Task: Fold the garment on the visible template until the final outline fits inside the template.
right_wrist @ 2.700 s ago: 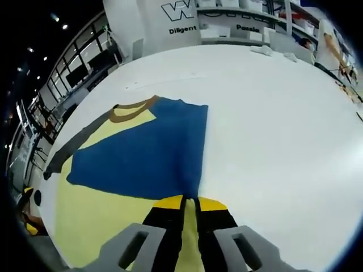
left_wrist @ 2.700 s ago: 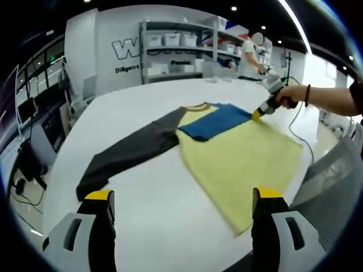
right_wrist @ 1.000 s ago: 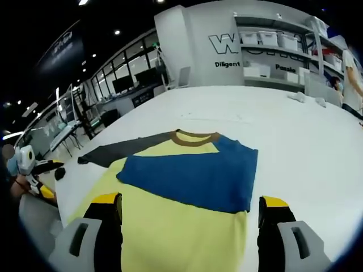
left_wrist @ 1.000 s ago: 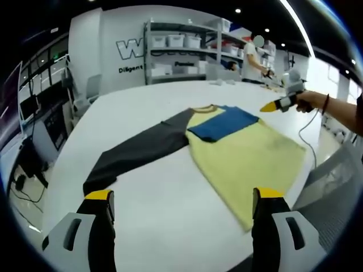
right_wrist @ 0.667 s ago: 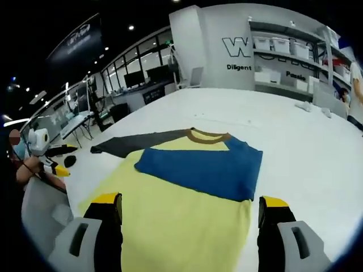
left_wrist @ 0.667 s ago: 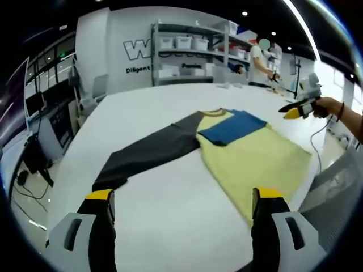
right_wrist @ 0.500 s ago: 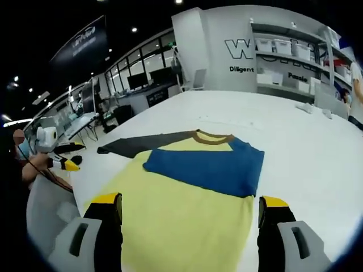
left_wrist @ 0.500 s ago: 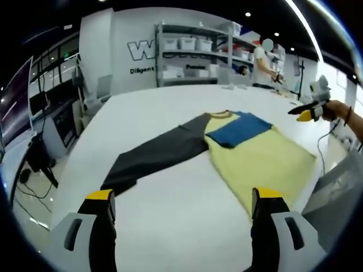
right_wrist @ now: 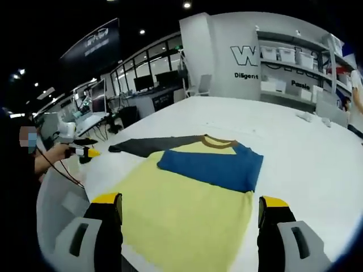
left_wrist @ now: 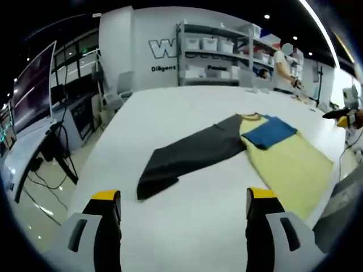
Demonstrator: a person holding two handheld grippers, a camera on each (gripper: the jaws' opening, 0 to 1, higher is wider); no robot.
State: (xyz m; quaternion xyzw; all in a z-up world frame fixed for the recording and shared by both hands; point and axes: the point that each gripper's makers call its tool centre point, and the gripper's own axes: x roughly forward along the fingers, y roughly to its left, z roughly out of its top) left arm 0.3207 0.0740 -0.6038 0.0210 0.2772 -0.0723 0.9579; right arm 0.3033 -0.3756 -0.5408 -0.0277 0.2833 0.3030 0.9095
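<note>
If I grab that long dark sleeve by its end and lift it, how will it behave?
The dark sleeve lies flat and limp, so it would probably droop. Being thin cloth, it looks light. Since it joins the yellow body, a hard pull may drag the garment across the table.

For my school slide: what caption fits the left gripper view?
Open left gripper hovers over a white table, facing a yellow shirt with one dark sleeve stretched out.

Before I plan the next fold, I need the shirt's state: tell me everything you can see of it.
The shirt lies flat on the white table, a soft knit by its look. Its body is pale yellow with a brown collar. The blue sleeve is folded across the chest; the dark grey sleeve stretches straight out to the side. Neither gripper touches it; both stand open.
</note>
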